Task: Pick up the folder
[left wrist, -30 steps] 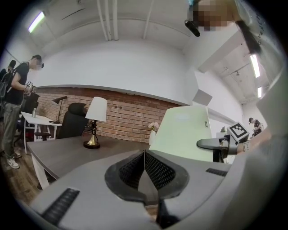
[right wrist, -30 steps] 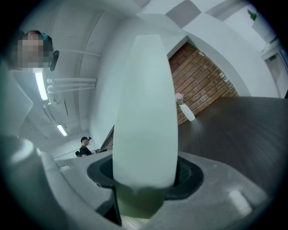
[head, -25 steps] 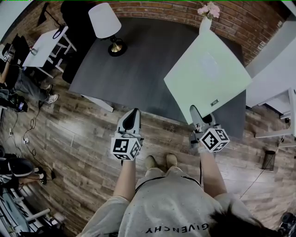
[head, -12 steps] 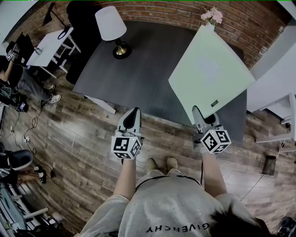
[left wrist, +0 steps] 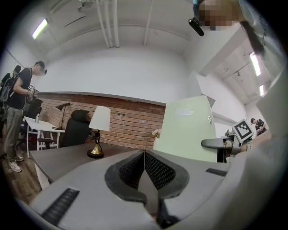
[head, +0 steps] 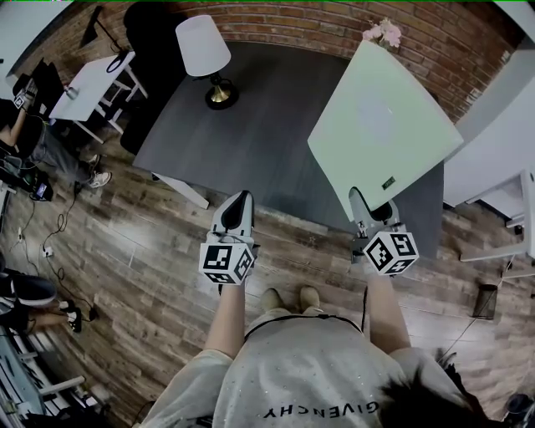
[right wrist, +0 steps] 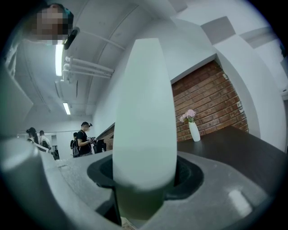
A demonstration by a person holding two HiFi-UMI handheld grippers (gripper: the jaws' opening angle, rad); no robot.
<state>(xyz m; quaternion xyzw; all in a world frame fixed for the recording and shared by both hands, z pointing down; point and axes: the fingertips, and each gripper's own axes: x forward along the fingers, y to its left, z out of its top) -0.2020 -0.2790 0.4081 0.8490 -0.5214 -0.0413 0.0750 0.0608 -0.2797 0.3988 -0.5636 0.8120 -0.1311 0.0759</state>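
Folder (head: 380, 125), pale green, flat and rectangular, is held clear of the dark grey tabletop (head: 251, 125), over its right part. In the head view it reads as a diamond. One corner points back at the person and the opposite corner reaches toward the red brick wall (head: 292, 17), so its long axis runs away from the person. The left gripper view shows the sheet standing tilted upward, not lying flat.

The right tool (head: 370, 209) has its jaws partly apart and clamped on the near corner of the folder. In the right gripper view the green sheet fills the gap between them and rises straight out of it. The left tool (head: 241, 201) hovers over the near edge of the tabletop with its jaws together and nothing between them, touching nothing.

Compared with a second ago, the folder sits slightly farther up the head view. Its far corner is now level with the white vase of pink flowers (head: 380, 33) and its face looks a little larger. The right tool's grip is unchanged, and the left tool keeps much the same place beside it.
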